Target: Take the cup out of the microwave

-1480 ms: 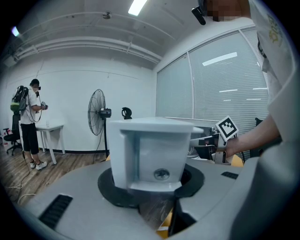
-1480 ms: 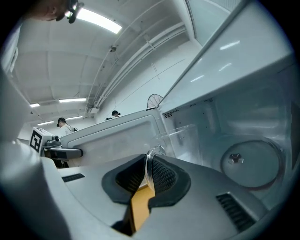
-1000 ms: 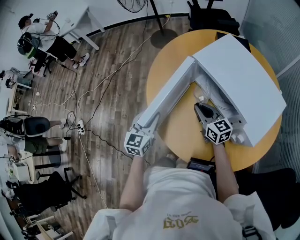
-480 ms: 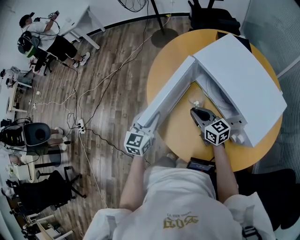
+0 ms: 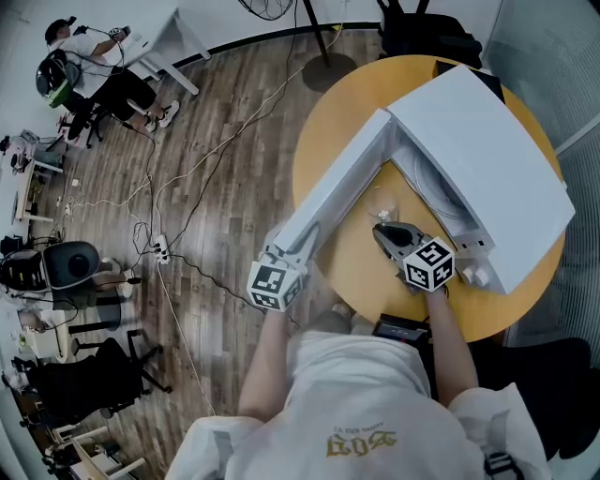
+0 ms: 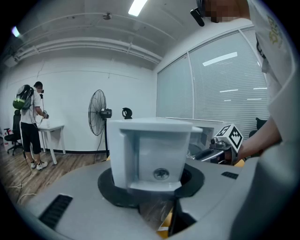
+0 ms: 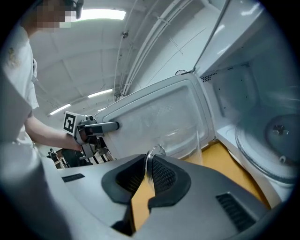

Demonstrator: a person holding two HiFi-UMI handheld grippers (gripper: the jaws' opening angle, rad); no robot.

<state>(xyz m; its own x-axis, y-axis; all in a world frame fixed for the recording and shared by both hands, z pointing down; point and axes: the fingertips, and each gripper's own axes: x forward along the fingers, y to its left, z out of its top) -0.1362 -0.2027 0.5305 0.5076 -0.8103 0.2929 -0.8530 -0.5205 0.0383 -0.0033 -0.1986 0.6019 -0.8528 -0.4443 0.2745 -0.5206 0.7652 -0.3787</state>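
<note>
right gripper (image 5: 379, 231): grips cup (image 7: 186, 142), now drawn clear of microwave (image 5: 480, 157), over desk (image 5: 354, 258) | left gripper (image 5: 300, 242): clamps door (image 5: 339, 186) | next: set-down

The floor (image 5: 216, 131) is brown wood, with long thin wires (image 5: 155, 202) lying across it. A round yellow table (image 5: 323, 141) stands there. Far off are a white desk (image 5: 155, 37) and black chairs (image 5: 75, 265). A tall fan (image 6: 97, 112) stands by the white wall (image 6: 65, 89). Big windows (image 6: 225, 84) have blinds, and long lights (image 6: 138, 7) shine above
</note>
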